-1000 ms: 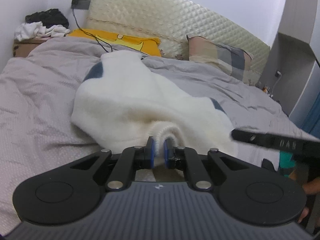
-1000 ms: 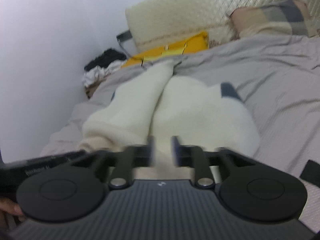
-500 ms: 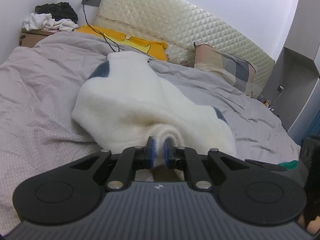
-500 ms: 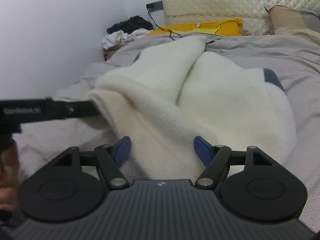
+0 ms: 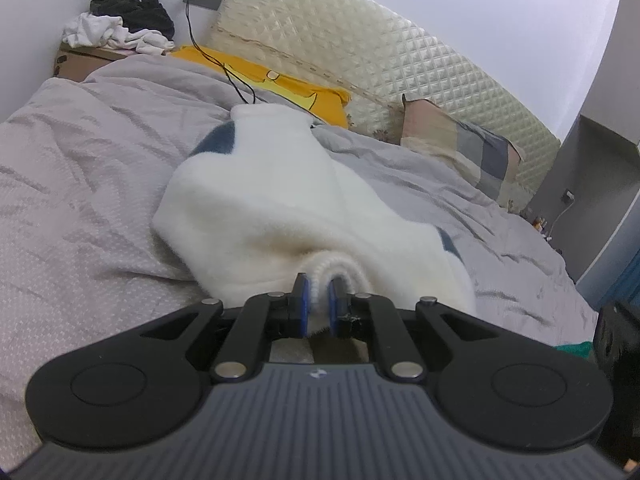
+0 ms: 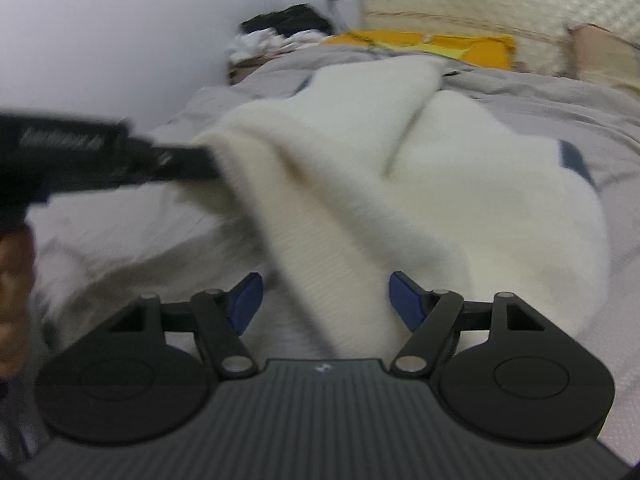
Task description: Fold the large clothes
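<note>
A large white fleece garment (image 5: 280, 208) with dark blue patches lies on the grey bed (image 5: 80, 200). My left gripper (image 5: 316, 304) is shut on its ribbed hem and holds that edge lifted. In the right wrist view the same garment (image 6: 420, 184) drapes toward me, and the left gripper (image 6: 176, 160) grips its left edge. My right gripper (image 6: 326, 300) is open, its blue pads on either side of the ribbed hem band, which hangs between them.
A quilted cream headboard (image 5: 360, 48), a yellow pillow (image 5: 280, 84) with a black cable across it, and a plaid pillow (image 5: 460, 148) are at the far end. A clothes pile on a cardboard box (image 5: 120, 24) sits at far left. A grey cabinet (image 5: 592, 168) stands right.
My right gripper has opened wide and shifted so the hem band lies between its pads. My left gripper stayed shut on the hem and lifted it slightly.
</note>
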The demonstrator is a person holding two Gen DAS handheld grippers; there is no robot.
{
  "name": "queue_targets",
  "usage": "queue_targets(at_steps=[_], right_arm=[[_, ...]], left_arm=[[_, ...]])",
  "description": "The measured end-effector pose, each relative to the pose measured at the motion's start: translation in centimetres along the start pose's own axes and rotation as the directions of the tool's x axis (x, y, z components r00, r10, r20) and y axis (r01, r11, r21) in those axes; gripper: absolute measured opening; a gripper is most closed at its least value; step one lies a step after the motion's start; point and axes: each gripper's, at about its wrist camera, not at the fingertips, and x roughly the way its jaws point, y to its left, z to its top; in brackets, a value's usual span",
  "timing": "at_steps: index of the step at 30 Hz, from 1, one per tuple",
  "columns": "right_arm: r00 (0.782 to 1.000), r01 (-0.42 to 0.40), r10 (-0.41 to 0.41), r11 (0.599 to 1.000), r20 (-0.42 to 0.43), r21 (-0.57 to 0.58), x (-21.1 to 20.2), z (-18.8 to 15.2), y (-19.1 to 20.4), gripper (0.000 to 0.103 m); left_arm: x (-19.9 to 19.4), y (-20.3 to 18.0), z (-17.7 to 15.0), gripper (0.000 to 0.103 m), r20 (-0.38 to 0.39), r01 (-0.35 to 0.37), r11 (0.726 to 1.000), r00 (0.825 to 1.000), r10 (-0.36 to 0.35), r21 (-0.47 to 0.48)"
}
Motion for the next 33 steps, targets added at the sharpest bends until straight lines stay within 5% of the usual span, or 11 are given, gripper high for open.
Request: queue_targets(at_steps=[7,14,25,33], right_arm=[[0.995,0.093,-0.094,0.994,-0.015,-0.056,0.4,-0.3,0.7,0.069],[0.976,0.214,-0.216,0.975,0.023,0.056,-0.6,0.1,-1.9,0.052],[0.932,0.304,-0.330,0.937,0.152,0.173,-3.7,0.7,-3.5,0.041],[0.944,0.207,-0.287,0.899,0.162,0.387,-5.7,0.0,-7.3,0.041]], left_arm=[[-0.1,0.1,0.0,0.011,0.005,0.002,1.000,1.000,-0.002,-0.014],[-0.1,0.2,0.0,0.011,0.008,0.003,1.000,1.000,-0.003,-0.019],[0.0,-0.3,-0.2,0.012,-0.012,0.036,0.999,0.999,-0.036,0.000],[0.5,-0.6,-0.6,0.012,-0.049,0.030,1.000,0.998,-0.030,0.002]])
